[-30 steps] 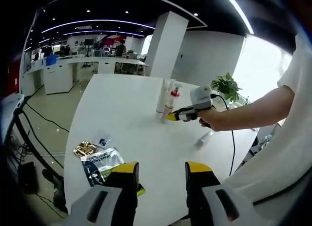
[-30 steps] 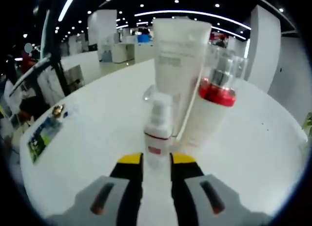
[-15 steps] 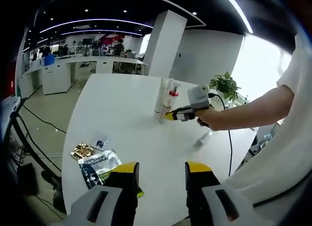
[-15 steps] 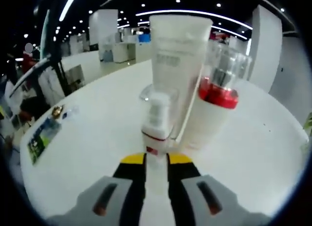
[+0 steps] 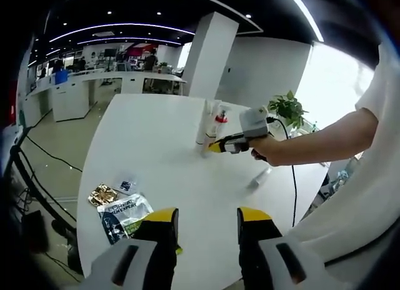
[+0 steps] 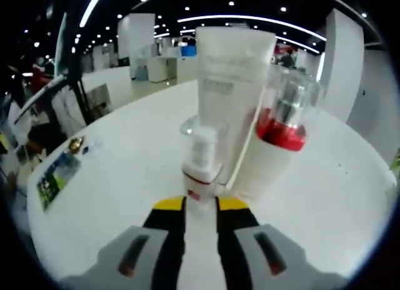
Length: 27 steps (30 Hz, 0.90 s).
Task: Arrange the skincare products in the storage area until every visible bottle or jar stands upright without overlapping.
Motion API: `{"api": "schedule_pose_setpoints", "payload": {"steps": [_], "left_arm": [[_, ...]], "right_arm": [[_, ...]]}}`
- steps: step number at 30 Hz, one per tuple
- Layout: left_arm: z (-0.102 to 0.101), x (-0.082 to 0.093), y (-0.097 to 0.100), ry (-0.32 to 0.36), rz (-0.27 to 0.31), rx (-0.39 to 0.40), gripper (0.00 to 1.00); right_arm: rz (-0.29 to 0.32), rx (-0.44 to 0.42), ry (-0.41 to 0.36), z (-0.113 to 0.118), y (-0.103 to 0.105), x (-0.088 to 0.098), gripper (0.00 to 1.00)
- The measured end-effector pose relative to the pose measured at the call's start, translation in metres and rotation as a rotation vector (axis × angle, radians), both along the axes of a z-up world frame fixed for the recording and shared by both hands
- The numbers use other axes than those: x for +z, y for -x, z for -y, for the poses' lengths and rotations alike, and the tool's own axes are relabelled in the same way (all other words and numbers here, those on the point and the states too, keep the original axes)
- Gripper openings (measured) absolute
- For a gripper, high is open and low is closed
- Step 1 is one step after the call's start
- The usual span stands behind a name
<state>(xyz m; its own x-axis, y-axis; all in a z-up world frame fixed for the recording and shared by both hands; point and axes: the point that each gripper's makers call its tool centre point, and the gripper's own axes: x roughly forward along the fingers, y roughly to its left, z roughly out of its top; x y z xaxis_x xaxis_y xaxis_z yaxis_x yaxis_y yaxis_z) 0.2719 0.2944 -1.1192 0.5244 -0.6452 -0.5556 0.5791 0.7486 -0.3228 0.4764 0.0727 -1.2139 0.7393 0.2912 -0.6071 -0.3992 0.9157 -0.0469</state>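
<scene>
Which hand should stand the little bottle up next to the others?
Probably the right gripper: its jaws already grip the little bottle beside the tube. The left gripper hangs open, far away.

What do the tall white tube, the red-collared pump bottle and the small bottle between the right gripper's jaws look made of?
Tall white tube: matte, likely soft plastic. Red-collared pump bottle: opaque white body, glossy clear cap showing a metallic pump, probably plastic. Small white bottle, clamped in the right gripper: smooth white plastic, by its look.
</scene>
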Motion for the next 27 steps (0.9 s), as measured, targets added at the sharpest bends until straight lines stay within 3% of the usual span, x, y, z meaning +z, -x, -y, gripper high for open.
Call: {"api": "schedule_pose_setpoints", "payload": {"steps": [8, 18, 22, 27], "left_arm": [[0.018, 0.002, -0.002, 0.035, 0.018, -0.029, 0.38], [0.05, -0.002, 0.0, 0.087, 0.01, -0.102, 0.38], [0.071, -0.003, -0.001, 0.107, 0.009, -0.173, 0.39], [0.09, -0.003, -0.006, 0.124, 0.006, -0.228, 0.39]], "right_arm": [[-0.015, 0.004, -0.014, 0.007, 0.022, 0.007, 0.2], [0.001, -0.049, -0.205, 0.017, 0.064, 0.042, 0.32], [0.012, -0.056, -0.287, 0.02, 0.08, 0.056, 0.35], [0.001, -0.035, -0.294, 0.031, 0.1, 0.061, 0.41]]}}
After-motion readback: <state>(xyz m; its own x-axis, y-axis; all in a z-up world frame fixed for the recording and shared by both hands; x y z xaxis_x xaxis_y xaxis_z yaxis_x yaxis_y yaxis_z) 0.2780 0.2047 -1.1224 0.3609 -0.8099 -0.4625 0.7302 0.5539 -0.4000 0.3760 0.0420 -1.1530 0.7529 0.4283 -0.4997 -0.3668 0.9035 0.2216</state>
